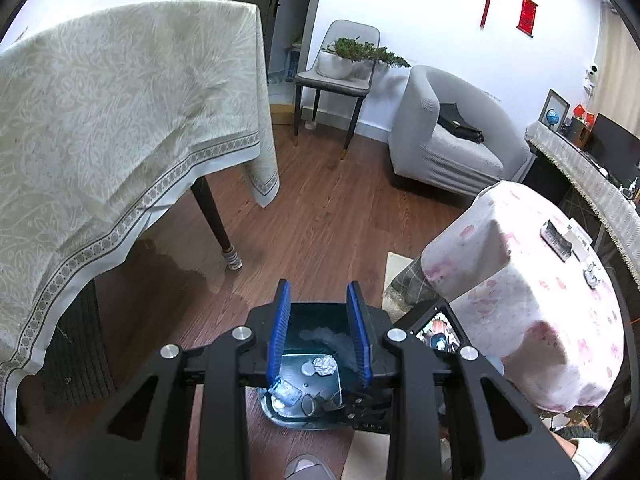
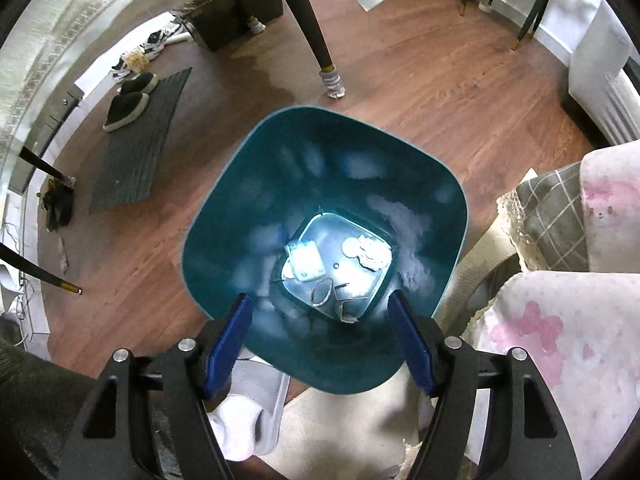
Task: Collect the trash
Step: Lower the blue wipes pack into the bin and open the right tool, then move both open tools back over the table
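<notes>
A teal waste bin (image 2: 248, 168) stands on the wooden floor, seen from straight above in the right wrist view. On its bottom lie a crumpled white paper ball (image 2: 374, 254), a clear plastic wrapper (image 2: 304, 262) and a few small scraps. My right gripper (image 2: 318, 296) hangs over the bin's near rim, pointing steeply down, open with nothing between its blue pads. In the left wrist view the bin (image 1: 304, 416) lies low in the middle, with the paper ball (image 1: 325, 365) and wrapper (image 1: 285, 392) inside. My left gripper (image 1: 318, 285) is above it, its jaws a narrow gap apart and empty.
A table under a cream cloth (image 1: 120, 120) stands left of the bin, its dark leg (image 1: 218, 224) close by. A pink-flowered cloth covers a low table (image 1: 540, 300) on the right. A grey armchair (image 1: 448, 140) and a chair (image 1: 340, 80) stand beyond. A person's white-socked foot (image 2: 240, 420) is by the bin.
</notes>
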